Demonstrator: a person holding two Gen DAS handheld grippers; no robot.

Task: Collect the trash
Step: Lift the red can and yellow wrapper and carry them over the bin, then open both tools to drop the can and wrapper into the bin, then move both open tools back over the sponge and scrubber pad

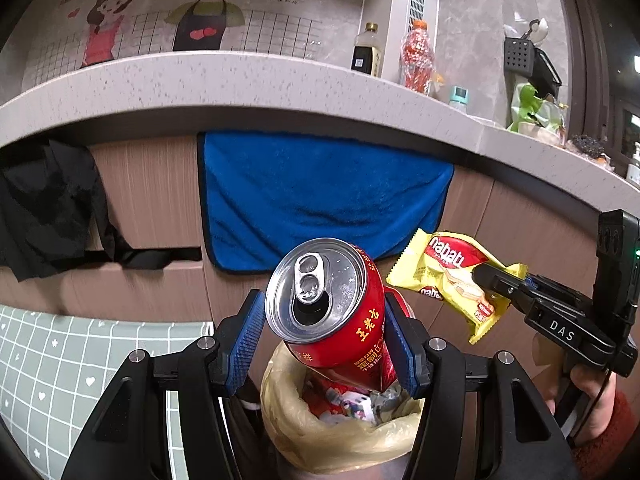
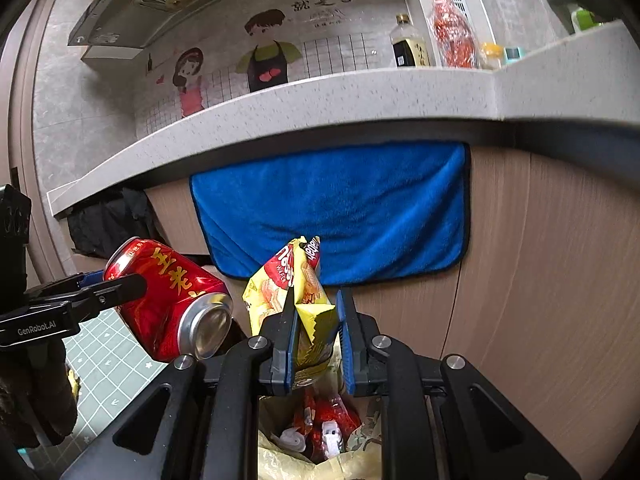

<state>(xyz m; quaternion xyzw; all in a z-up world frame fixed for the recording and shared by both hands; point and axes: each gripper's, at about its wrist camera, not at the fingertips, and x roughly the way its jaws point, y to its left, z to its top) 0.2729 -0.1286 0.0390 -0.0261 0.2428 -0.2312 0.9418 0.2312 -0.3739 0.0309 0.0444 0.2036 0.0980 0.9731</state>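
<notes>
The left gripper [image 1: 326,320] reaches forward and slightly downward, its two blue-padded fingers [image 1: 246,332] clamped on either side of a red can [image 1: 336,308], which it holds tilted directly above the lined trash bin [image 1: 340,436]. The right gripper [image 2: 318,340] sits just to the right of the left one, also above the bin, its fingers nearly together and pinching a yellow wafer wrapper [image 2: 296,292]. In the left wrist view, the person's right hand [image 1: 592,404] wraps the right gripper's handle, with a red sleeve [image 1: 616,440] at the wrist.
</notes>
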